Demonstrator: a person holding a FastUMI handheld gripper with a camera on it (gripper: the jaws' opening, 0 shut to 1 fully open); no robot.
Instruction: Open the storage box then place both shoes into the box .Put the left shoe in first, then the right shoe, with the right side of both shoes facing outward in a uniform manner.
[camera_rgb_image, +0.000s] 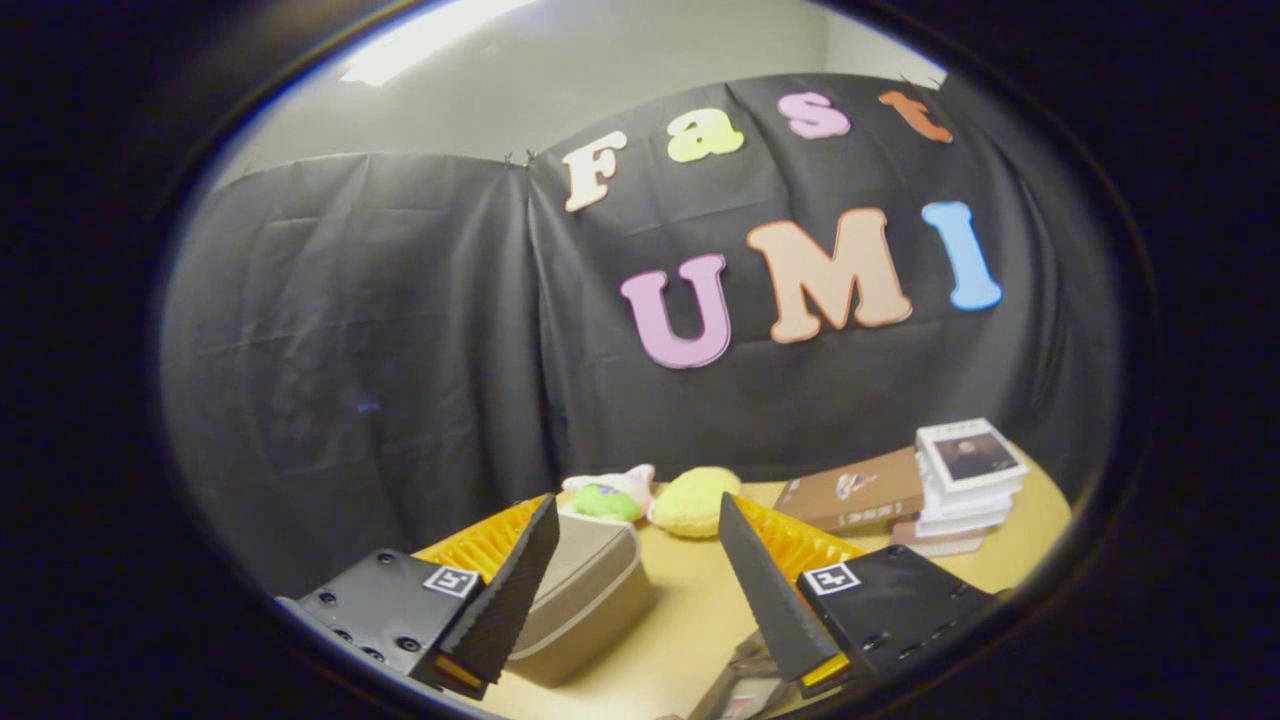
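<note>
We hold the gripper (636, 560) raised above the counter (700, 600) with its fingers spread wide and nothing between them, which suits a start: the box has to be opened before any shoe is lifted, so there is no reason yet to have anything in hand. The storage box (585, 590), a beige case with its lid down as far as we can tell, lies just ahead of the left finger and partly behind it, close enough that we judge it the first thing to go for. Low down beside the right finger sits something we take for a shoe (740, 685), though too little of it shows to be sure which one. Beyond the fingers, toward the counter's far edge by the black cloth, two plush toys (650, 497) lie together, and a stack of books (945, 490) occupies the far right corner, all well apart from the box and so out of our working path.
</note>
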